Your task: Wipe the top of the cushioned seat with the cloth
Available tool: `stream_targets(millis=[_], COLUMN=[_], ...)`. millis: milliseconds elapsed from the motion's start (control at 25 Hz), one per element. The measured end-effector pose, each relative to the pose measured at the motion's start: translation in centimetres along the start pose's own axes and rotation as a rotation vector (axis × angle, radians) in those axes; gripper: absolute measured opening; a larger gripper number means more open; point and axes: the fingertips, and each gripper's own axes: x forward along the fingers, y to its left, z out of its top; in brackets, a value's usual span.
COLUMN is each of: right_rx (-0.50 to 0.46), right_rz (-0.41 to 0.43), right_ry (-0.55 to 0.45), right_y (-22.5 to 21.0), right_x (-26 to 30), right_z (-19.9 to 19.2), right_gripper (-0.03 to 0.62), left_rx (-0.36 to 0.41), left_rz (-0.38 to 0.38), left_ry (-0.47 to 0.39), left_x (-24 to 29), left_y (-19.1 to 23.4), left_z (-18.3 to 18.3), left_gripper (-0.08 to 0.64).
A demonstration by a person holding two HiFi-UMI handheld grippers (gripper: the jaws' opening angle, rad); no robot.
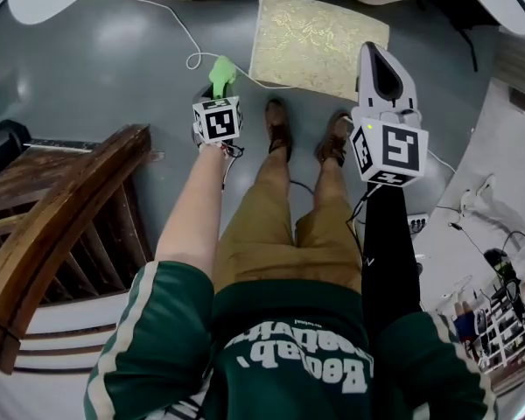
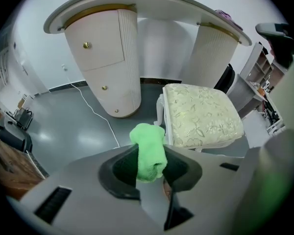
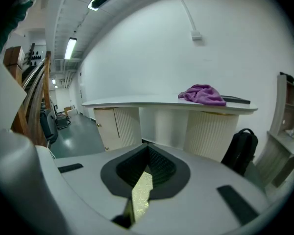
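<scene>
The cushioned seat (image 1: 315, 44) is a cream stool with a gold leaf pattern, standing on the grey floor just beyond the person's shoes. In the left gripper view the seat (image 2: 202, 115) lies ahead and to the right. My left gripper (image 1: 215, 93) is shut on a bright green cloth (image 1: 222, 72), held low to the left of the seat and short of it. The folded cloth (image 2: 149, 151) sticks out between the jaws of the left gripper (image 2: 150, 169). My right gripper (image 1: 379, 58) hovers over the seat's near right corner, jaws together and holding nothing; a sliver of cushion shows through the right gripper (image 3: 146, 166).
A wooden railing (image 1: 63, 226) stands close at the left. A white cable (image 1: 185, 38) runs across the floor past the seat. Behind it a curved white desk rests on two pedestals (image 2: 108, 62); a purple cloth (image 3: 202, 94) lies on top. A black backpack (image 3: 241, 148) leans at the right.
</scene>
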Motion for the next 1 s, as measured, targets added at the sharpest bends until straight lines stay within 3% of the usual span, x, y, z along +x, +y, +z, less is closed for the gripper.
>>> stream_targets(millis=[160, 360, 680, 840, 1000], right_rx=[0.009, 0.003, -0.017, -0.044, -0.08], right_rz=[-0.025, -0.056, -0.065, -0.07, -0.056], right_ry=[-0.029, -0.096, -0.163, -0.212, -0.25], right_y=[-0.4, -2.1, -5.2, -7.5, -8.7], right_x=[-1.1, -1.7, -4.5, -6.3, -8.4], right_z=[2.5, 6.7, 12.6, 16.5, 19.9], right_gripper=[0.008, 0.008, 0.008, 0.008, 0.008], left_rx=[0.004, 0.052, 0.283, 0.327, 0.361], left_rz=[-0.059, -0.104, -0.136, -0.144, -0.16], left_ry=[-0.077, -0.277, -0.62, -0.754, -0.842], left_x=[-2.9, -7.3, -20.1, -26.5, -32.1], left_y=[-1.2, -3.0, -8.7, -12.2, -15.3], left_z=[3.0, 12.3, 25.8, 31.0, 33.9], left_gripper=[0.123, 0.123, 0.123, 0.123, 0.123])
